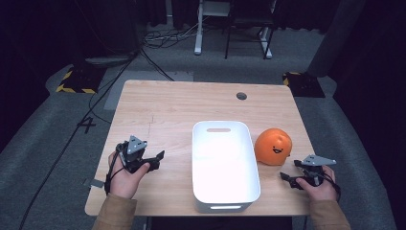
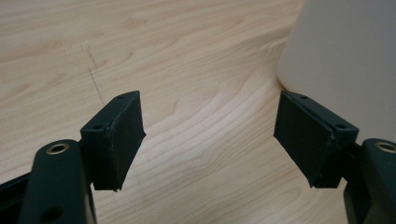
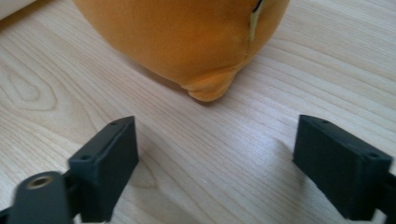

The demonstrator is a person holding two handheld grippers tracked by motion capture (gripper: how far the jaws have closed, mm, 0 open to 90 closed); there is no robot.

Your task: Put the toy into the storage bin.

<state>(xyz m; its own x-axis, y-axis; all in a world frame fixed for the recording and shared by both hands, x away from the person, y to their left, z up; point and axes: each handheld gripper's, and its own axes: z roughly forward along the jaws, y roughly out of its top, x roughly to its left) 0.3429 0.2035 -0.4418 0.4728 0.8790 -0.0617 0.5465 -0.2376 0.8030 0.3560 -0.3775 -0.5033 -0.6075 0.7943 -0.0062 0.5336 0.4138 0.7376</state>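
White plastic marks the landmark: an empty bin (image 1: 225,167) standing on the pale wood tabletop (image 1: 167,110), its near end at the person's edge. To the bin's left, the left tool (image 1: 155,160) rests in the left hand (image 1: 125,177), jaws spread apart with bare wood between them and the bin's wall (image 2: 345,56) just beside one jaw. To the bin's right, the right tool (image 1: 292,177) is likewise spread wide, empty. Just beyond it, beside the bin's right wall, sits an orange plush ball (image 1: 273,146) with a small smiling face.
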